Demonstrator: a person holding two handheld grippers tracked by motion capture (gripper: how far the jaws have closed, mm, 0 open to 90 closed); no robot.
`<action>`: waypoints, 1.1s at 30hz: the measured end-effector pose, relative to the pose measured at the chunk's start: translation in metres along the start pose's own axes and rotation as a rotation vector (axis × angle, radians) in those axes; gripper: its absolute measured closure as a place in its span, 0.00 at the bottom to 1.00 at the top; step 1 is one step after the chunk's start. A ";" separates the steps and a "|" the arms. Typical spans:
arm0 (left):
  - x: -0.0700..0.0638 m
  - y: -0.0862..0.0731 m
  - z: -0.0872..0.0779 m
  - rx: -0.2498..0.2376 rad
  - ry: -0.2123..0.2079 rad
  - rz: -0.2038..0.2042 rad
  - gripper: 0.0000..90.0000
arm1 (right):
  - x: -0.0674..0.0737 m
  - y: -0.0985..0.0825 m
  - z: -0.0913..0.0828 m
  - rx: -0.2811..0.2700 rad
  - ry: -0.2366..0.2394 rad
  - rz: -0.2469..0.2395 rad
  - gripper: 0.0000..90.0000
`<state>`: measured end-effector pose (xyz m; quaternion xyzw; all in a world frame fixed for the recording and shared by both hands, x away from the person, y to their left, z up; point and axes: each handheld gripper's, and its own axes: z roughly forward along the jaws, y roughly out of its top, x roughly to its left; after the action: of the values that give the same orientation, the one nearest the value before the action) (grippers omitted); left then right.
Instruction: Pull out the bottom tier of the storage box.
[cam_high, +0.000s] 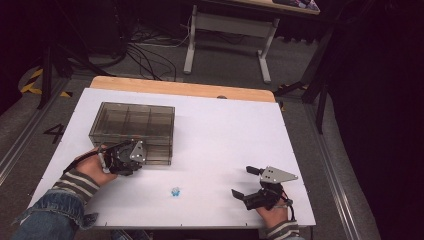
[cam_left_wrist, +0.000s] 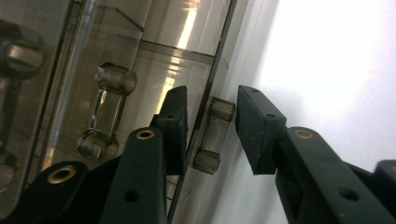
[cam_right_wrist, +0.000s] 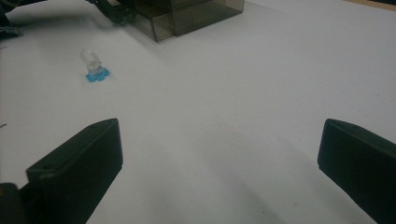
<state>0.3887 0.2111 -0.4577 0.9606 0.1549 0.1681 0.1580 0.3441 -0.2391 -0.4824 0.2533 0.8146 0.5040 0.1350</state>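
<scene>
A smoky clear box (cam_high: 132, 125) with inner compartments stands at the left of the white tabletop (cam_high: 225, 135). My left gripper (cam_high: 134, 156) is at its near face. In the left gripper view its jaws (cam_left_wrist: 211, 100) straddle a small clear drawer handle (cam_left_wrist: 215, 135), with a thin gap on each side, so it is open. My right gripper (cam_high: 241, 181) rests near the front right edge, wide open (cam_right_wrist: 219, 140) with nothing between its jaws. A small clear piece on a blue base (cam_high: 175, 191) (cam_right_wrist: 95, 67) stands between the two hands.
A second clear handle (cam_left_wrist: 105, 112) shows through the box wall. The box corner (cam_right_wrist: 187, 16) is far ahead of the right gripper. A wooden strip (cam_high: 180, 87) runs along the table's far edge, with cables and a desk frame (cam_high: 225, 30) beyond.
</scene>
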 end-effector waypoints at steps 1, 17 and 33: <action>0.000 0.000 0.000 0.000 0.001 0.001 0.74 | 0.000 0.000 0.000 0.000 0.000 0.000 0.01; 0.001 0.002 0.000 0.016 -0.004 0.005 0.75 | 0.000 0.000 0.000 0.000 0.001 -0.002 0.01; -0.005 0.001 -0.007 0.028 -0.036 0.000 0.75 | 0.000 0.000 0.000 0.002 0.002 -0.002 0.01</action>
<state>0.3816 0.2105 -0.4522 0.9656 0.1544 0.1489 0.1472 0.3441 -0.2388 -0.4825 0.2523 0.8155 0.5032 0.1345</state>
